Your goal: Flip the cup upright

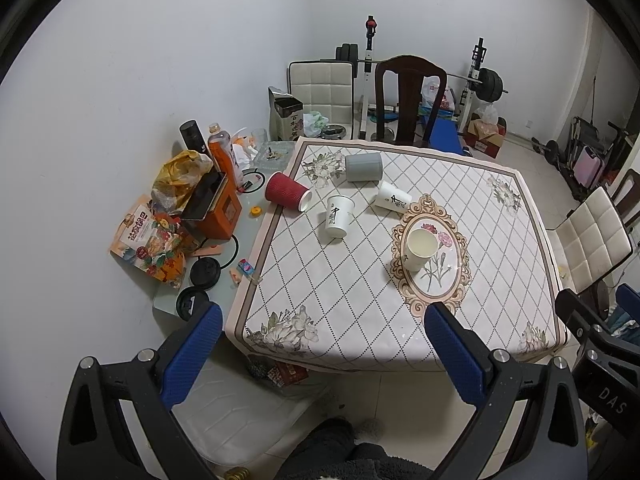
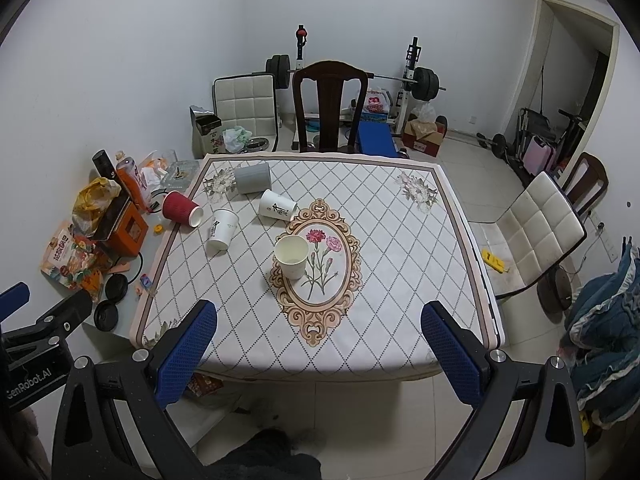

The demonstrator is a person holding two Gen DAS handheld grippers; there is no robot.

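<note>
On the patterned tablecloth (image 1: 400, 320) (image 2: 400, 300) lie several cups. A red ribbed cup (image 1: 287, 191) (image 2: 182, 208) lies on its side at the far left. A grey cup (image 1: 363, 167) (image 2: 253, 177) lies on its side at the back. A white cup with black writing (image 1: 392, 197) (image 2: 277, 205) lies on its side. Another white cup (image 1: 338, 216) (image 2: 222, 231) looks tilted. A plain cream cup (image 1: 420, 249) (image 2: 292, 257) stands upright near the floral medallion. My left gripper (image 1: 324, 344) and right gripper (image 2: 320, 344) are both open and empty, held back from the table's near edge.
Clutter lies left of the table: snack bags (image 1: 152, 244), an orange box (image 1: 220, 216), bottles (image 1: 222, 148), black lids (image 1: 205, 274). A dark wooden chair (image 1: 410, 100) stands behind the table and a white chair (image 2: 532, 236) to the right. A barbell rack (image 2: 412, 80) stands against the wall.
</note>
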